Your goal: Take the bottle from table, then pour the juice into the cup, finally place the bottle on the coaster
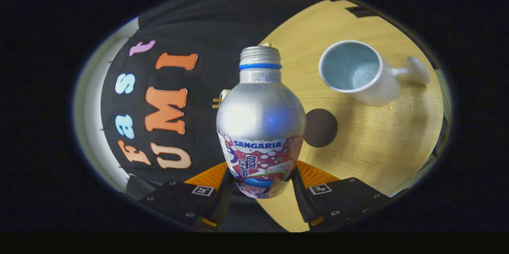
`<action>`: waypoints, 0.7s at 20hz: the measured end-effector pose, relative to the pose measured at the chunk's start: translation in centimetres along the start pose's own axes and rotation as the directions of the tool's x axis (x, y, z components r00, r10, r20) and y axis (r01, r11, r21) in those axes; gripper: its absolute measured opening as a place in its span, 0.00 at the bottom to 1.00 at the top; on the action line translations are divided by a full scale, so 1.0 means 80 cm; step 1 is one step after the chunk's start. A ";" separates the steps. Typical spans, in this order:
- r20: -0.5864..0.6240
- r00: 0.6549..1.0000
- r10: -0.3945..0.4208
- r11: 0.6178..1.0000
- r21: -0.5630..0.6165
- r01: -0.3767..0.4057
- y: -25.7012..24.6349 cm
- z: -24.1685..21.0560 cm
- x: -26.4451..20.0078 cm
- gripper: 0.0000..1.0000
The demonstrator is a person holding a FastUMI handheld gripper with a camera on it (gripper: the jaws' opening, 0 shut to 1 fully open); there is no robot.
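Dim booth, glare on bottle (260,115) shoulder, soft shadow beside cup (356,72), strong fisheye warp w/ dark edges.

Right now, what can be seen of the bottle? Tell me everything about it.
The bottle is a silvery, metal-looking one with a bulbous body and a short threaded neck. Its cap is off, the mouth open, and a blue ring sits below the thread. A printed pink and white wrap covers its lower body. It is held in the tongs, one finger pressing each side of its base, lifted clear of the wooden table. The white cup and dark round coaster lie beyond it.
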State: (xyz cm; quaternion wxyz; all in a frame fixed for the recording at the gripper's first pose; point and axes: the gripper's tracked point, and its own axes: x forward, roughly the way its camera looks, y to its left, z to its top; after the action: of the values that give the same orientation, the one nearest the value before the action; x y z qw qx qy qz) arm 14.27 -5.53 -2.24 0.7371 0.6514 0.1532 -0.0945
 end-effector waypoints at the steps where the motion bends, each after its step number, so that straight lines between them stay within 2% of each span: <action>1: 0.013 1.000 -0.009 0.996 -0.086 0.010 -0.004 0.004 0.001 0.71; 3: 0.046 0.998 -0.045 0.967 -0.249 0.055 -0.009 0.012 0.003 0.71; 6: 0.093 0.994 -0.061 0.893 -0.440 0.096 -0.004 0.019 0.004 0.71; 11: 0.157 0.983 -0.090 0.707 -0.685 0.174 0.000 0.025 0.007 0.71; 14: 0.220 0.974 -0.060 0.626 -0.751 0.209 0.009 0.038 0.014 0.72</action>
State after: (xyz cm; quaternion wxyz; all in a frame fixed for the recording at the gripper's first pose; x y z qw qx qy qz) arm 15.89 -8.39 -1.67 0.9452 0.2510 0.1620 -0.1315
